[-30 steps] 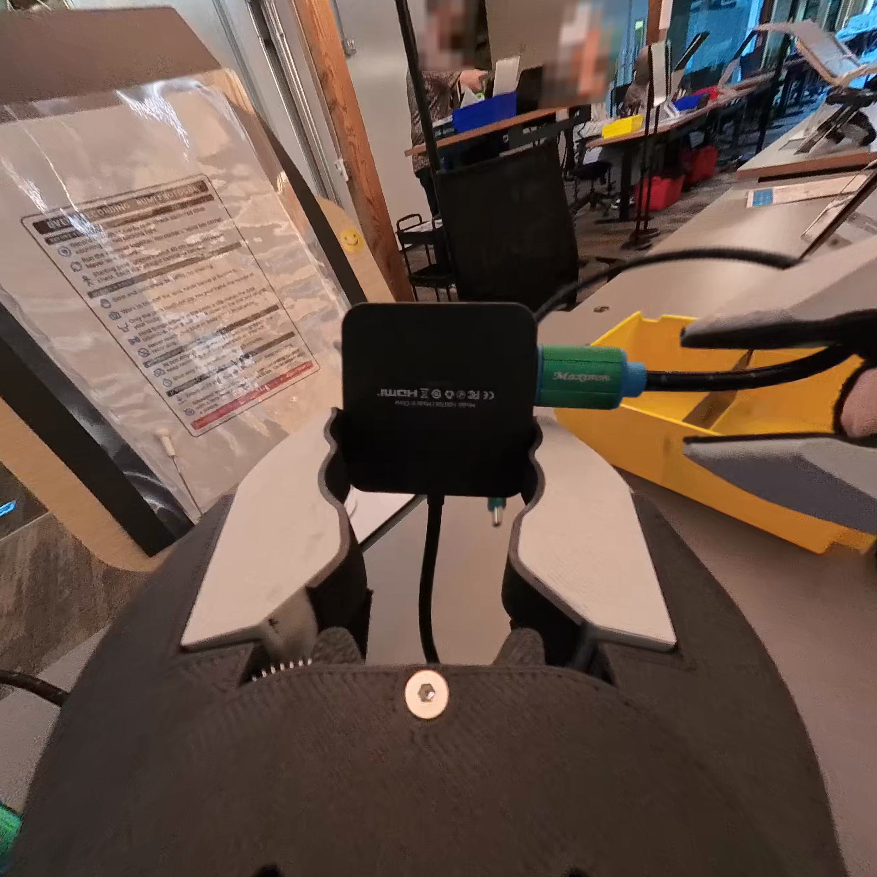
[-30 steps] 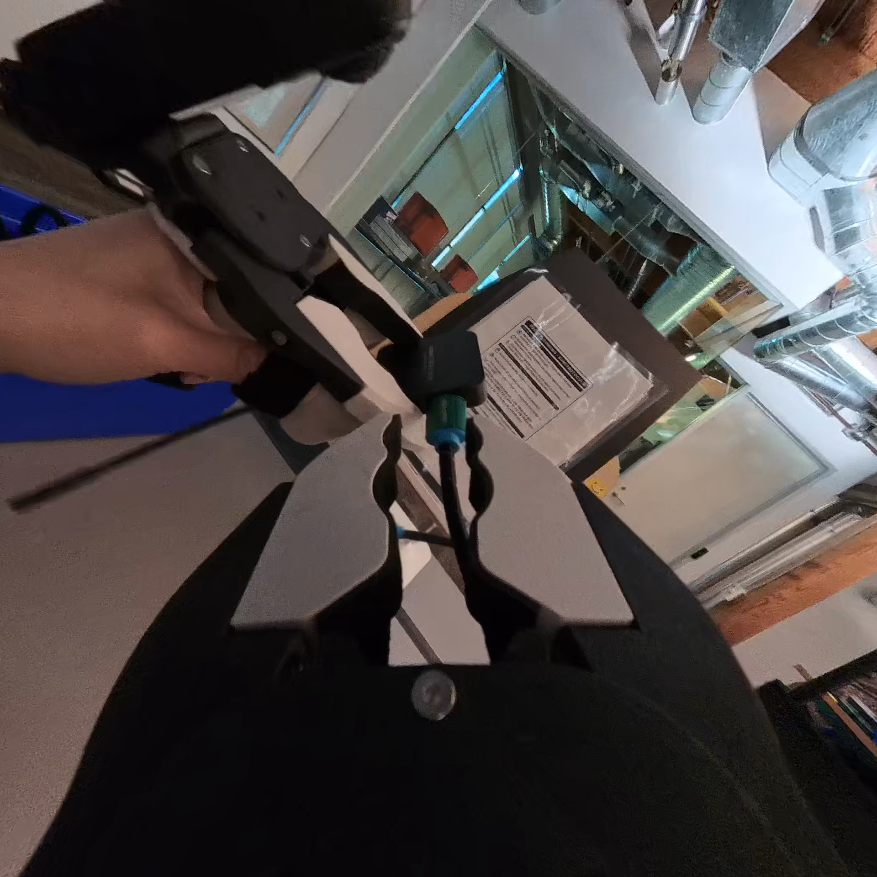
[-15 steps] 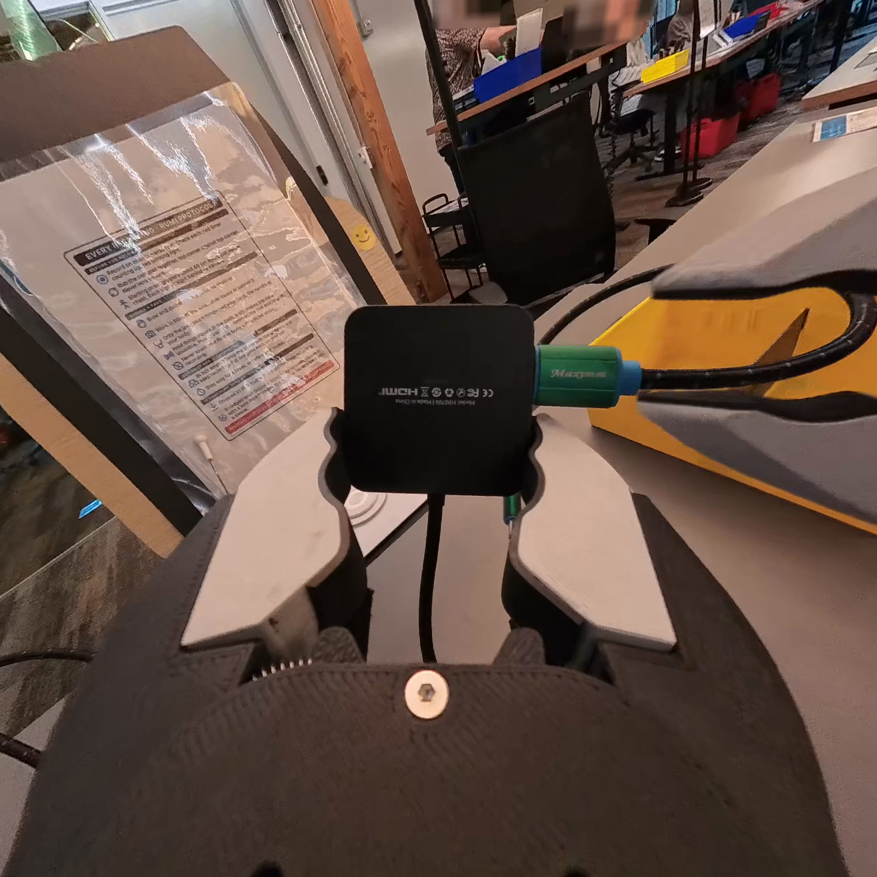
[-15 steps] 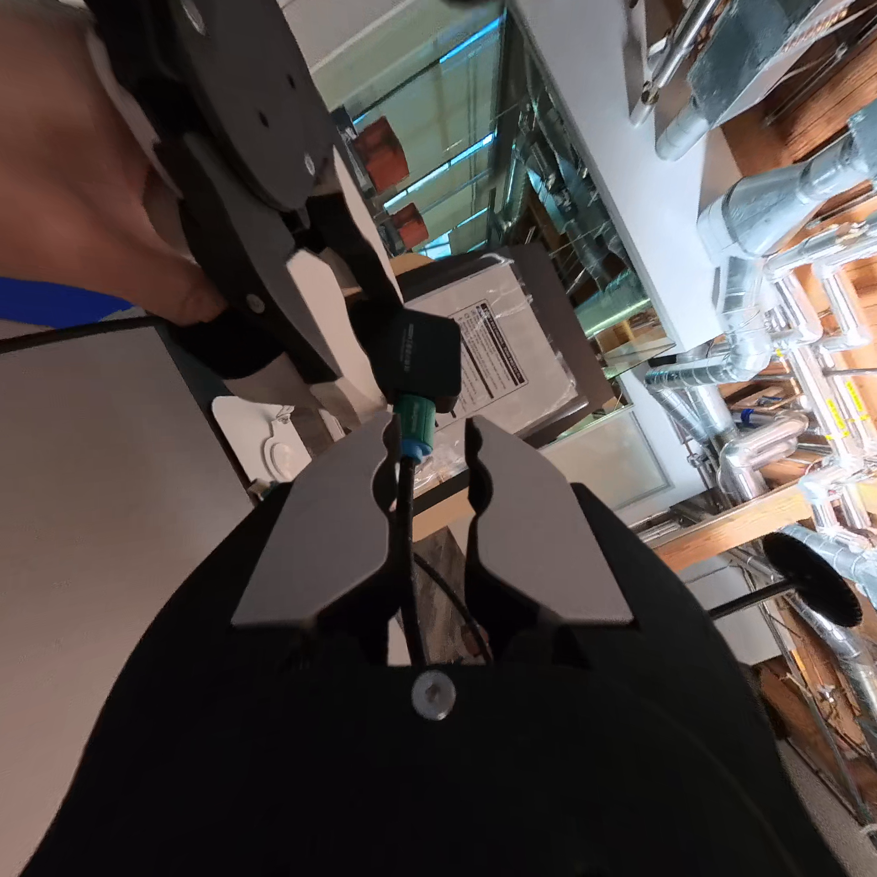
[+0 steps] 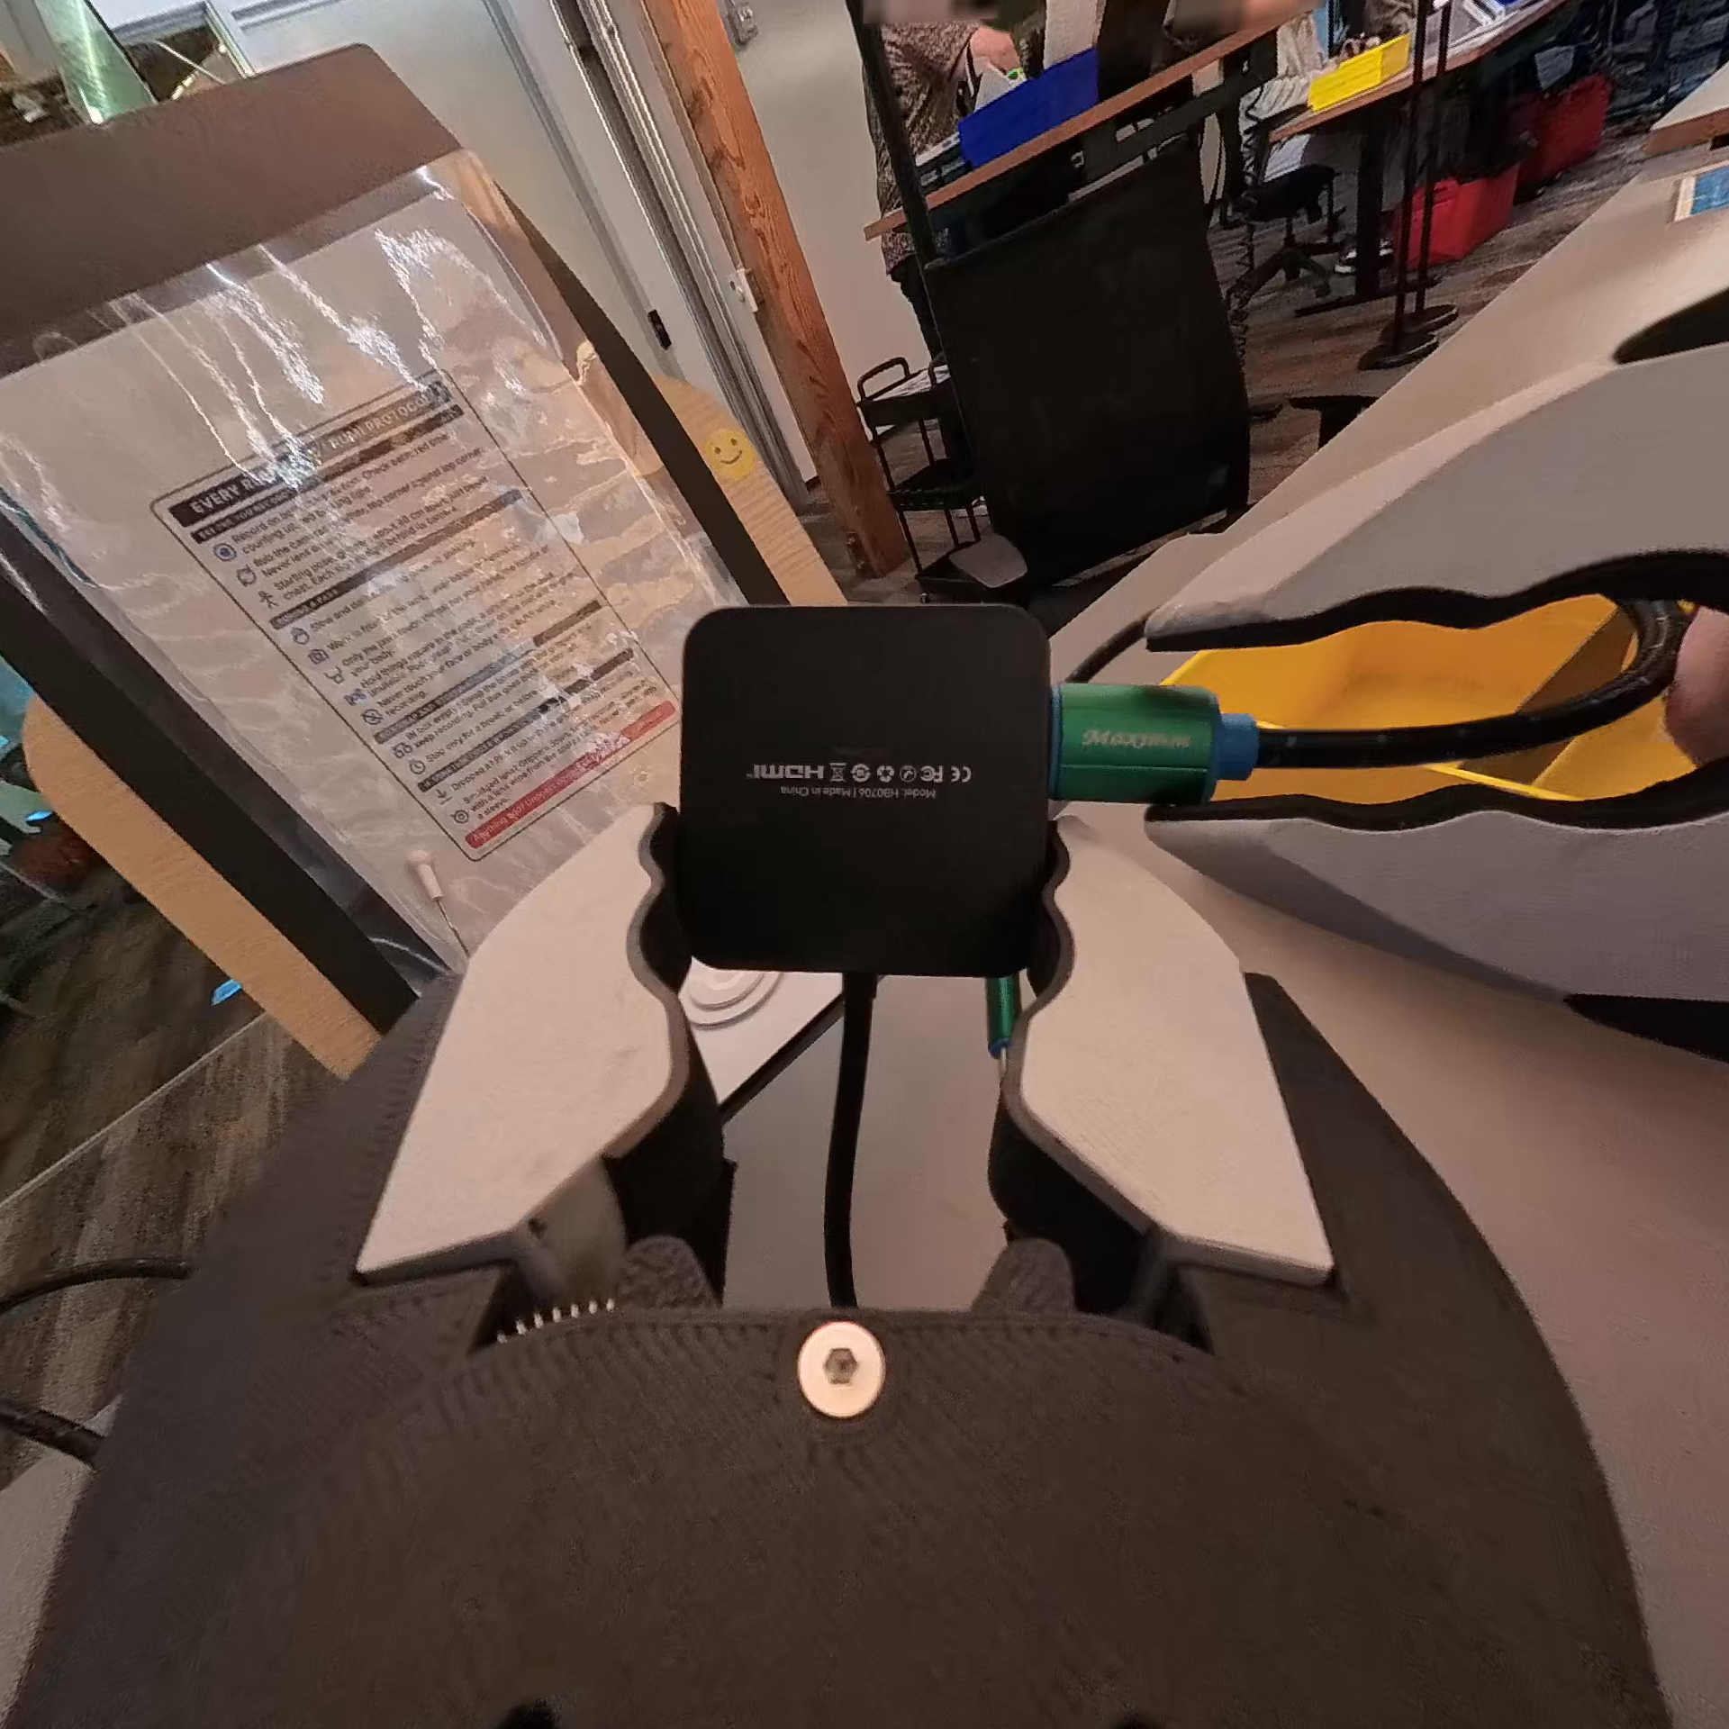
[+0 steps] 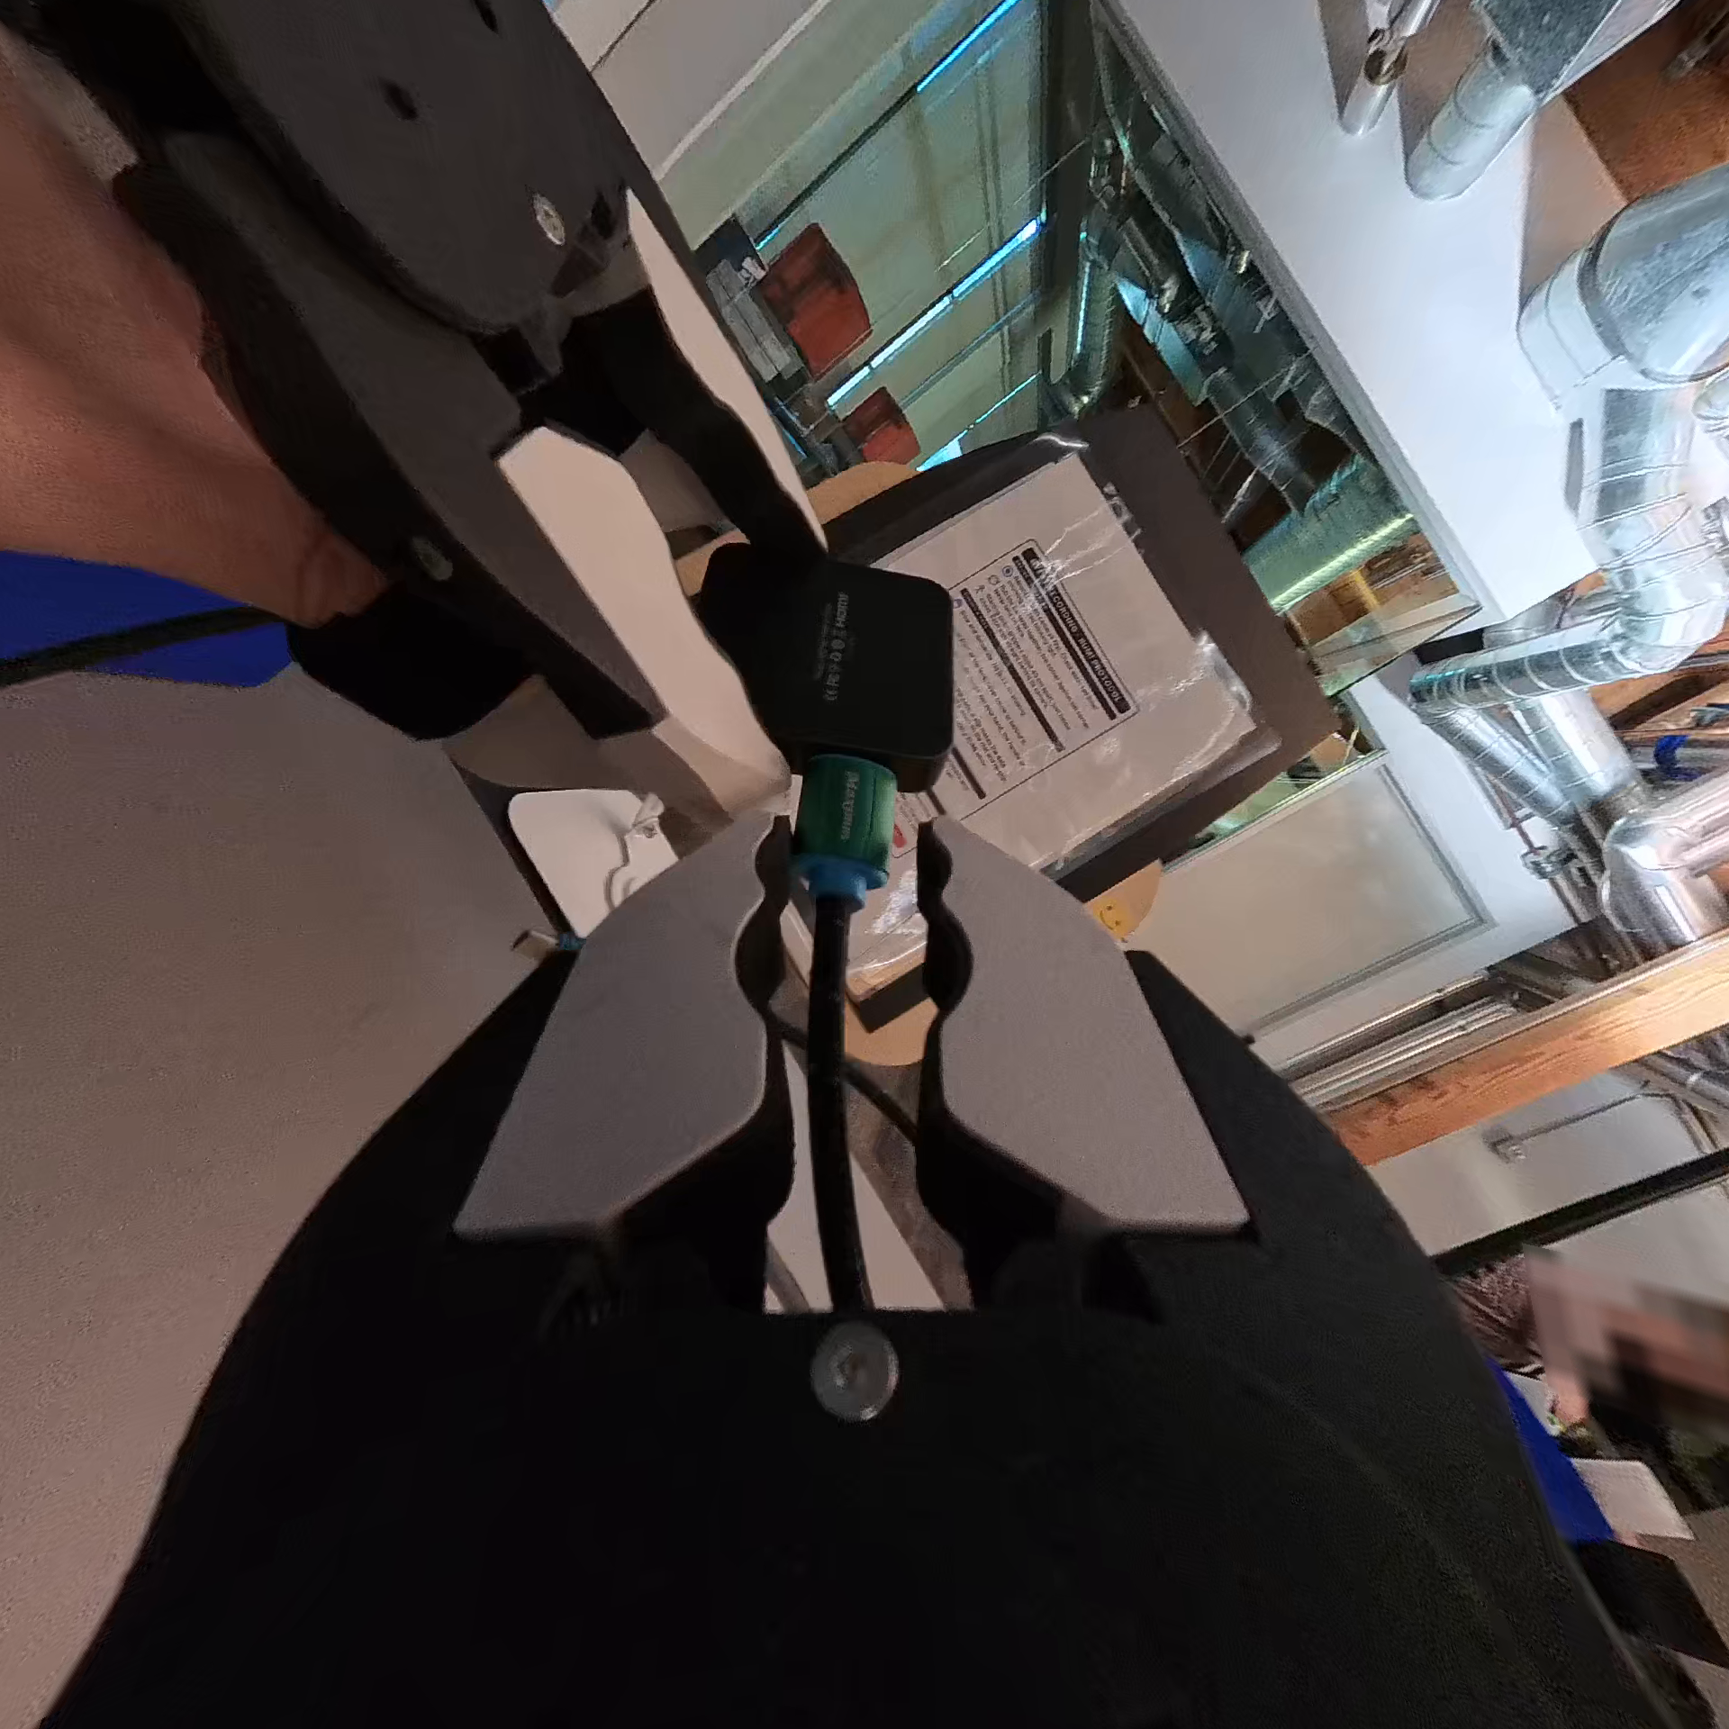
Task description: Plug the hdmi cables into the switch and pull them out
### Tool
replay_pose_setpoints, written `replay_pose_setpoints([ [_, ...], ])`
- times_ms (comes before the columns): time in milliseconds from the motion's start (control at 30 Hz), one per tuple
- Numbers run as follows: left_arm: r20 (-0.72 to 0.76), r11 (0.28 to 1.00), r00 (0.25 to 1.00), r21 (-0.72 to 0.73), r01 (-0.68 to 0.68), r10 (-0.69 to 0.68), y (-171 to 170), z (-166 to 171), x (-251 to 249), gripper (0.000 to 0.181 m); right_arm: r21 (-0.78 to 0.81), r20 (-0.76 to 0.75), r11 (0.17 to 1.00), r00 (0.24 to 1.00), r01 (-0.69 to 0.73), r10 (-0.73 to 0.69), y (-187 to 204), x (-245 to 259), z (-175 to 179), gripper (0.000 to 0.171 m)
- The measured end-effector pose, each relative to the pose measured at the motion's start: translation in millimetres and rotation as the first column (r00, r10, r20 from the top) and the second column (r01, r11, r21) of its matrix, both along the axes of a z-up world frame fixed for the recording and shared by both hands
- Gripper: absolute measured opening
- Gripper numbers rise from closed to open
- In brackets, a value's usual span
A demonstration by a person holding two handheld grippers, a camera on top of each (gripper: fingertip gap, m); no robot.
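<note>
My left gripper (image 5: 856, 870) is shut on the black square HDMI switch (image 5: 861, 786) and holds it above the table edge. A green HDMI plug (image 5: 1132, 744) sits in the switch's right side, and its black cable (image 5: 1450, 739) runs right. My right gripper (image 6: 847, 842) is open; the cable (image 6: 828, 1029) runs between its fingers, and its tips flank the plug's blue collar (image 6: 837, 875). The switch (image 6: 842, 664) is just ahead of them. The switch's own black lead (image 5: 847, 1123) hangs down. A second green plug (image 5: 1001, 1010) shows below the switch.
A yellow bin (image 5: 1357, 674) stands on the grey table (image 5: 1497, 1216) behind my right gripper. A board with a laminated sheet (image 5: 374, 599) stands at the left. A black chair (image 5: 1076, 374) and other desks with a person are farther back.
My right gripper has slid along the cable toward the switch, so its tips now flank the green plug. My left gripper still holds the switch and has tilted a little.
</note>
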State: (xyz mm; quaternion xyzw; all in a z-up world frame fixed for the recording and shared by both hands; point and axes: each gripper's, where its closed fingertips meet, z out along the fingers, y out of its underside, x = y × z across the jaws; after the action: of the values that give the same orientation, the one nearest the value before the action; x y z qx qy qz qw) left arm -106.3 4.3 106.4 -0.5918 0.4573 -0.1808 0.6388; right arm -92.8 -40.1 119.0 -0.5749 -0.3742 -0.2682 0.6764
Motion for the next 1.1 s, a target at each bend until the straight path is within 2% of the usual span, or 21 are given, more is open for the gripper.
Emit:
replay_pose_setpoints([
  [133,0.018,1.0,1.0,-0.026,0.014,-0.014,-0.9,1.1,-0.4,0.072,0.04,0.06,0.998,0.997,0.045,-0.048,5.1,1.4,-2.8,0.025],
  [433,0.055,0.996,0.997,-0.072,0.053,-0.049,-2.8,2.5,-0.2,0.072,0.111,-0.037,0.994,0.999,0.002,0.002,4.5,-1.6,4.4,0.022],
  [600,0.059,0.994,0.996,-0.081,0.067,-0.062,-3.1,2.8,-1.1,0.072,0.135,-0.043,0.99,0.999,-0.026,0.032,3.9,-3.5,5.3,0.021],
  [767,0.055,0.995,0.997,-0.079,0.066,-0.062,-2.9,2.2,-1.0,0.072,0.072,-0.121,0.995,0.989,-0.073,0.081,5.7,-2.9,2.6,0.022],
  [1100,0.042,0.999,0.998,-0.033,0.039,-0.038,-4.1,3.8,0.6,0.071,0.022,-0.162,0.995,0.982,-0.1,0.103,5.4,1.0,0.2,0.021],
])
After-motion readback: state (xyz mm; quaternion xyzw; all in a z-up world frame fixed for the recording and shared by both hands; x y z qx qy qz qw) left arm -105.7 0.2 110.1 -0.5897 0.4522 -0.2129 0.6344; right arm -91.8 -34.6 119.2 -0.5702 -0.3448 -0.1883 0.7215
